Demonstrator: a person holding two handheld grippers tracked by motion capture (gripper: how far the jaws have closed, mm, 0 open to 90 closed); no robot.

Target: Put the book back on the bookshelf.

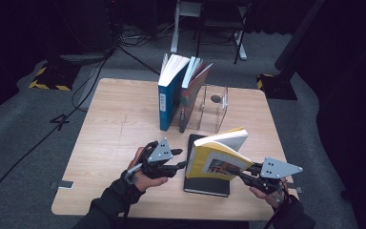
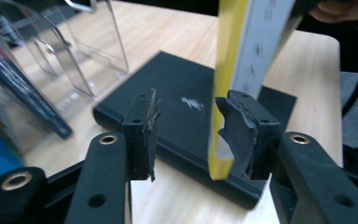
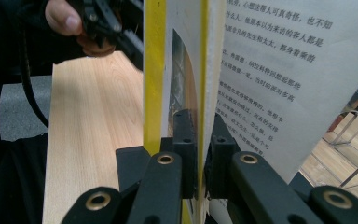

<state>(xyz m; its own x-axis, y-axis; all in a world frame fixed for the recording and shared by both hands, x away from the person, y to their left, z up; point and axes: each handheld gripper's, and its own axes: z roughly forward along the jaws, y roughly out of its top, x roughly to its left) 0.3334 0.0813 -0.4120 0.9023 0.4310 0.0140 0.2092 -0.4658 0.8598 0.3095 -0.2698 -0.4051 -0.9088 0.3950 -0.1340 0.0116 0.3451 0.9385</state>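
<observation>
- Yellow-covered paperback point(image 1: 218, 160) is held upright over the black hardcover book point(image 1: 208, 185) lying flat near the table's point(image 1: 114, 143) front edge
- Right gripper point(image 1: 244, 174) is clamped on a thin bunch of pages point(image 3: 200, 116) by the paperback's lower right corner; the rest fans loose
- Left gripper point(image 1: 183, 164) is seen with jaws half apart, the yellow cover's edge point(image 2: 219, 154) against one pad, not pinched
- Paperback is judged light and floppy, its glossy cover likely slippery; a hold nearer the spine, across the whole block, is advised
- Farther back, a blue book point(image 1: 167, 98) and a red one point(image 1: 190, 95) are leaned beside a clear acrylic stand point(image 1: 214, 107)
</observation>
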